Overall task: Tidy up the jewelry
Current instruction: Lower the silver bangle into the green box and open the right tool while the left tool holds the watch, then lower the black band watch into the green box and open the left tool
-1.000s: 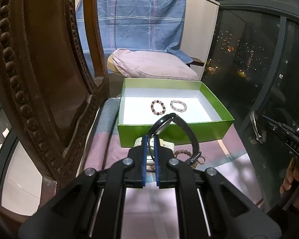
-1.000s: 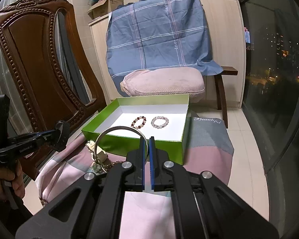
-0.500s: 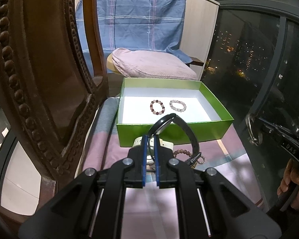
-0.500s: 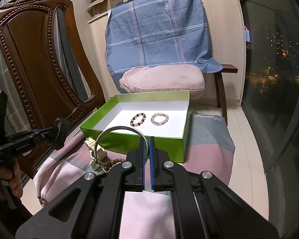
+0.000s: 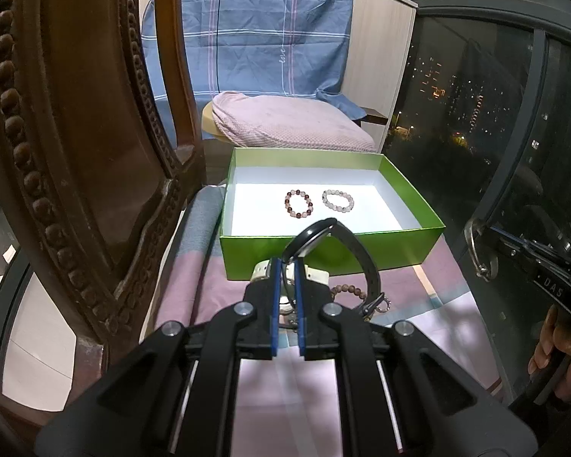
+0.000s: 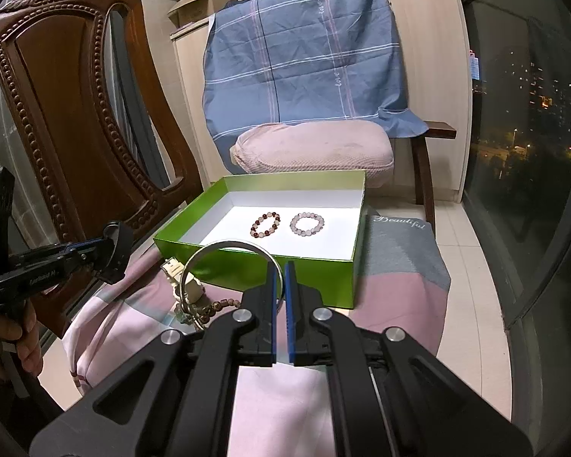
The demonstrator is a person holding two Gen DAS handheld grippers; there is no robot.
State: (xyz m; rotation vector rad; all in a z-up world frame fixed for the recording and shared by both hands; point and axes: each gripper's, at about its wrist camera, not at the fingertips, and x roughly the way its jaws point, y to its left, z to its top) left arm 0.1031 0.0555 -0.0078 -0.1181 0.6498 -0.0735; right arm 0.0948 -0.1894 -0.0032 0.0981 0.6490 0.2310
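Note:
A green box [image 5: 407, 240] [image 6: 255, 266] with a white floor holds a dark-and-pink bead bracelet [image 5: 299, 203] [image 6: 265, 224] and a pale bead bracelet [image 5: 337, 200] [image 6: 307, 224]. My left gripper [image 5: 287, 266] is shut on a black watch [image 5: 358, 255], held up in front of the box; it shows at far left in the right wrist view [image 6: 112, 251]. My right gripper [image 6: 280, 272] is shut on a silver bangle [image 6: 209, 251], also seen in the left wrist view [image 5: 476, 247]. A white watch [image 6: 184, 283] and a brown bead bracelet [image 5: 348, 289] [image 6: 219, 306] lie on the cloth before the box.
A carved wooden chair back [image 5: 68, 152] [image 6: 76, 114] stands close on the left. A pink cushion [image 6: 312, 150] and blue plaid cloth [image 6: 304, 57] sit behind the box. A dark window [image 6: 533, 133] runs along the right. The surface has a pink and grey cloth [image 6: 399, 266].
Both grippers have drifted slightly, keeping the black watch and the bangle held. The items in and before the box have not moved.

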